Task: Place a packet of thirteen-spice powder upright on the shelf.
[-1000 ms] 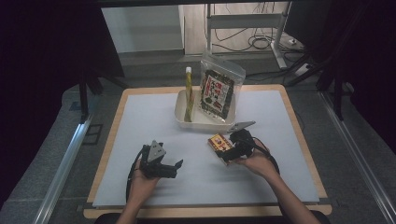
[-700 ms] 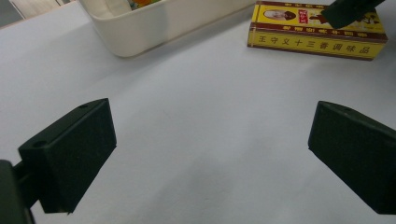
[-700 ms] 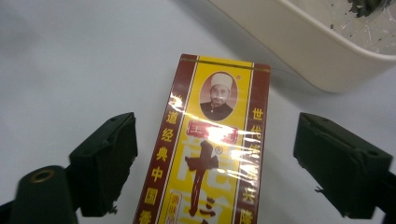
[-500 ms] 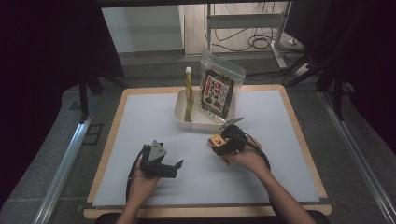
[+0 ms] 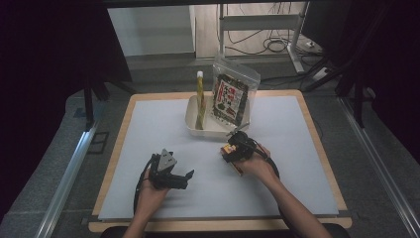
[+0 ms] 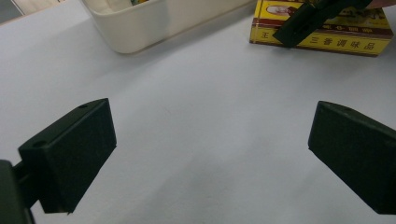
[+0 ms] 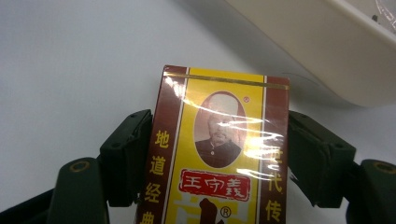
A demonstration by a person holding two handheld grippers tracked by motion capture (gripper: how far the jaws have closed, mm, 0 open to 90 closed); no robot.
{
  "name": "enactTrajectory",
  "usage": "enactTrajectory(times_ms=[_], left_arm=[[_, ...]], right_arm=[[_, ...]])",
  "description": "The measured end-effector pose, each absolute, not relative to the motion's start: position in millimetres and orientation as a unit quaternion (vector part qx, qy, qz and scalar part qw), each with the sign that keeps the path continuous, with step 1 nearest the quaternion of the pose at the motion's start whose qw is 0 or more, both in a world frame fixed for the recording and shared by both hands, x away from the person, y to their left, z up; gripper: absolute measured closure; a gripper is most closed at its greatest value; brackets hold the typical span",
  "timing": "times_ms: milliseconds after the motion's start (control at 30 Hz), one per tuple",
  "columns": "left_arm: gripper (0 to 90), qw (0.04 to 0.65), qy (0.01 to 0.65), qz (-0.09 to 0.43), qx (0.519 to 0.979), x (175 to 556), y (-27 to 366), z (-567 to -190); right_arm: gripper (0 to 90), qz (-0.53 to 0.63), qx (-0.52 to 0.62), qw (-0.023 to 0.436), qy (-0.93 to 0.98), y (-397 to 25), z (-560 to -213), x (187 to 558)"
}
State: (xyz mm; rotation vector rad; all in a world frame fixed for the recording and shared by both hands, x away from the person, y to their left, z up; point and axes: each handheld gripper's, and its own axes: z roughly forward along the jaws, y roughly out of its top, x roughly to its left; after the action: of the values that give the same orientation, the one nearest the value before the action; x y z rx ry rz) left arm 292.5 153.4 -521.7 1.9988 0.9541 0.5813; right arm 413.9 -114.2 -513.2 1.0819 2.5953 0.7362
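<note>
A yellow and dark red box (image 5: 228, 150) with a portrait and Chinese characters is clamped between the jaws of my right gripper (image 5: 232, 148), just in front of the white tray (image 5: 190, 119). In the right gripper view the box (image 7: 219, 116) fills the gap between both black pads (image 7: 128, 149), held by my right gripper (image 7: 217, 140) low over the table. My left gripper (image 5: 187, 178) rests at the front left, open, jaws pointing right. In its own view the left gripper (image 6: 210, 144) has nothing between its jaws, and the box (image 6: 327, 35) lies ahead at upper right.
The white tray (image 6: 154, 28) stands at the back middle of the grey mat (image 5: 148, 129) and holds an upright yellow tube (image 5: 200, 99) and a clear bag of dark seaweed snacks (image 5: 230, 96). The tray's wall (image 7: 327, 51) is close beyond the held box.
My right hand and gripper have shifted a little to the left and toward the tray with the box still held. The left gripper has stayed where it was.
</note>
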Motion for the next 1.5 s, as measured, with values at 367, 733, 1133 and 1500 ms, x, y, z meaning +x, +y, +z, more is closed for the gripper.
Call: enactTrajectory(times_ms=[367,733,1133,1500], left_arm=[[0.7,0.418,0.382,0.229,0.792,292,153,-521],[1.7,0.445,0.394,0.202,0.778,291,150,-514],[4.6,0.509,0.412,0.131,0.744,297,139,-503],[9.5,0.542,0.418,0.079,0.725,309,114,-499]], right_arm=[[31.8,0.254,0.369,0.128,0.885,-114,-511,409],[32.0,0.328,0.359,0.143,0.862,-121,-489,400],[32.0,0.464,0.337,0.154,0.804,-129,-457,380],[32.0,0.501,0.332,0.154,0.784,-131,-451,375]])
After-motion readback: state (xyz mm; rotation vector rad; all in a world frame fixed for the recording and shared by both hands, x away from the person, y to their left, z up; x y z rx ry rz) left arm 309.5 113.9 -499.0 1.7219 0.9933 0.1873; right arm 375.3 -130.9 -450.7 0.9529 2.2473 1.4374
